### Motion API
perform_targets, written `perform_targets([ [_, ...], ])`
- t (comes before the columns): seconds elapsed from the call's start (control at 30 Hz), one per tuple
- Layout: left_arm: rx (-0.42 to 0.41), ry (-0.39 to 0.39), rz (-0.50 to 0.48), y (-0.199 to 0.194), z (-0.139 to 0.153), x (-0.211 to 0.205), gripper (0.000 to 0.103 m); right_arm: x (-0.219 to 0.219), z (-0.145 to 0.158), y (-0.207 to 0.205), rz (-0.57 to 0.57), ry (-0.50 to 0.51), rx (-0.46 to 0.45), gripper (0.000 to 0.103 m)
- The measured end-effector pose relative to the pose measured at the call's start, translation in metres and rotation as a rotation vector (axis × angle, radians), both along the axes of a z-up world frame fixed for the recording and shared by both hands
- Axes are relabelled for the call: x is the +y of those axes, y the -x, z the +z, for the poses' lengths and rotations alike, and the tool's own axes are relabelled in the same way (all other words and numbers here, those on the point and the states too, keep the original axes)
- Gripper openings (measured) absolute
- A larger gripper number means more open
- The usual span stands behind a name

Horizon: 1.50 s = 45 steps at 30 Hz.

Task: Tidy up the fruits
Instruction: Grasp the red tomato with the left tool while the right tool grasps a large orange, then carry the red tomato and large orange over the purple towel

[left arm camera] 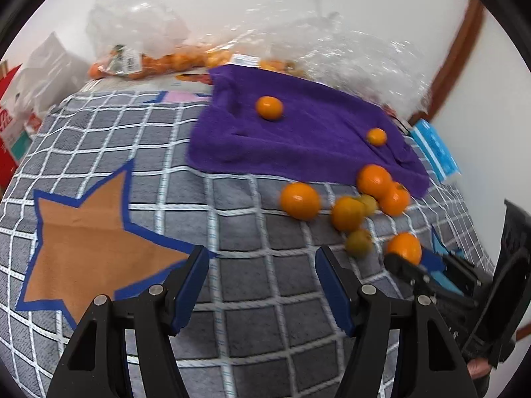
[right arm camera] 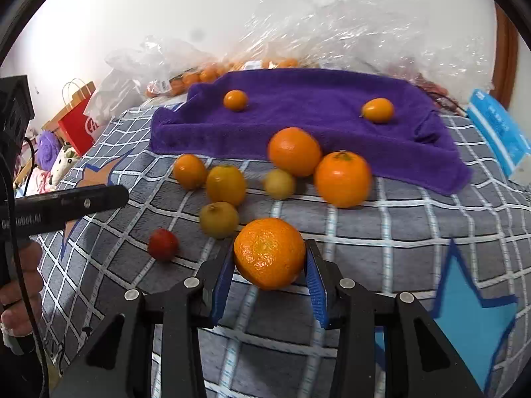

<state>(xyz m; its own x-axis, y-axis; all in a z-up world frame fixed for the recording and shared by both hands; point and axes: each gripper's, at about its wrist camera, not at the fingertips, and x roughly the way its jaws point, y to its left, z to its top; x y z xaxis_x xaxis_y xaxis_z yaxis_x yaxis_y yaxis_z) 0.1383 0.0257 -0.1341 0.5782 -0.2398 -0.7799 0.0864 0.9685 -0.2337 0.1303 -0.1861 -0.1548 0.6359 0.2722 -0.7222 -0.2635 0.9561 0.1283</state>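
Observation:
My right gripper (right arm camera: 269,258) is shut on a large orange (right arm camera: 269,252), held just above the checked cloth; it also shows in the left wrist view (left arm camera: 403,247). My left gripper (left arm camera: 262,255) is open and empty over the cloth, left of the fruit. A purple towel (right arm camera: 315,112) lies at the back with two small orange fruits (right arm camera: 235,100) (right arm camera: 377,110) on it. In front of it lie two oranges (right arm camera: 294,151) (right arm camera: 342,179), smaller orange fruits (right arm camera: 189,171) (right arm camera: 226,185), two yellow-green fruits (right arm camera: 279,184) (right arm camera: 219,219) and a small red fruit (right arm camera: 162,244).
The grey checked cloth (left arm camera: 232,225) has an orange star (left arm camera: 86,229) and a blue star (right arm camera: 471,325). Clear plastic bags of oranges (left arm camera: 159,59) sit behind the towel. A blue pack (right arm camera: 497,132) lies at the right, a red bag (right arm camera: 78,122) at the left.

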Motion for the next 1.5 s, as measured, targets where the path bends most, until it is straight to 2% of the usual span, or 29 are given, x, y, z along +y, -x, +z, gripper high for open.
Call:
perform_targets([
  [0.3, 0.039, 0.006, -0.101, 0.003, -0.012, -0.041, 0.064, -0.038, 0.004, 0.015, -0.083, 0.006, -0.01, 0.041],
  [0.4, 0.058, 0.004, -0.111, 0.001, -0.018, -0.048, 0.053, -0.046, 0.003, 0.021, -0.085, 0.015, -0.008, 0.041],
  [0.57, 0.041, -0.032, -0.118, 0.004, -0.021, -0.057, 0.044, -0.054, -0.001, 0.024, -0.086, 0.008, -0.007, 0.041],
  [0.7, 0.048, -0.007, -0.109, 0.002, -0.021, -0.057, 0.029, -0.056, 0.0, 0.026, -0.086, 0.004, -0.013, 0.041],
  [0.77, 0.06, 0.012, -0.109, 0.0, -0.021, -0.056, 0.025, -0.058, 0.002, 0.027, -0.086, 0.004, -0.021, 0.041],
  [1.2, 0.04, 0.024, -0.086, 0.001, -0.009, -0.054, 0.025, -0.069, 0.017, 0.026, -0.103, -0.003, -0.044, 0.041],
  [1.4, 0.034, 0.019, -0.044, -0.009, 0.002, -0.044, 0.024, -0.069, 0.03, 0.016, -0.12, -0.017, -0.05, 0.041],
  [1.5, 0.024, 0.043, -0.025, -0.014, 0.008, -0.034, 0.025, -0.066, 0.037, 0.009, -0.121, -0.016, -0.053, 0.041],
])
